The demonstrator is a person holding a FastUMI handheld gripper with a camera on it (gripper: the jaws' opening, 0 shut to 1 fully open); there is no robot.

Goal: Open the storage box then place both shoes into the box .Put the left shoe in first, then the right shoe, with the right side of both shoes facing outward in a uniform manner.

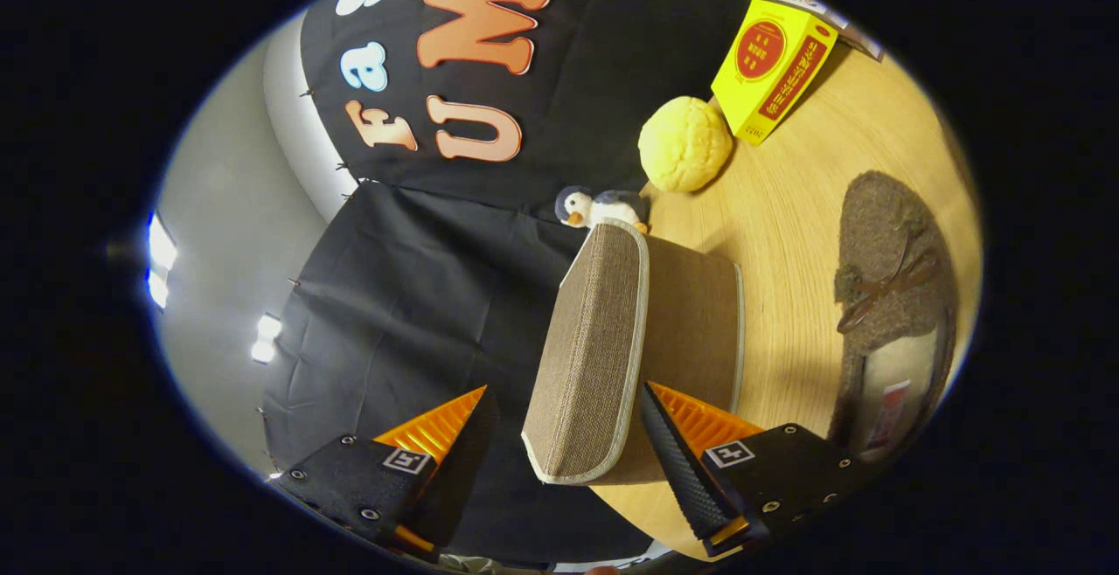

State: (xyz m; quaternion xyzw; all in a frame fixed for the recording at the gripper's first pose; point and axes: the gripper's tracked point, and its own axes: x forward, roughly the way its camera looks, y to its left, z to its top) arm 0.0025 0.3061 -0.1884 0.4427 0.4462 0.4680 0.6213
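**Box lid standing between your fingers, shoe off at three o'clock**

Your hand-held gripper (568,453) is rolled hard, so the worktop (787,234) runs up the right side of its view; its fingers are spread apart and clamp nothing; the storage box (691,330) sits between and just ahead of them, its woven lid (590,348) standing on edge with the long axis running from six o'clock up to twelve, pale piping around the rim; the right finger (677,461) lies close against the lid's near end, but you cannot tell whether it touches. One brown fuzzy shoe (883,278) with a laced bow lies on the worktop at three o'clock of the box; its long axis is parallel to the lid, toe at twelve o'clock, opening at six. Beyond the lid, at twelve o'clock, sits a small penguin toy (599,206); a yellow bun (684,143) and a yellow carton (771,68) lie further off at one o'clock.
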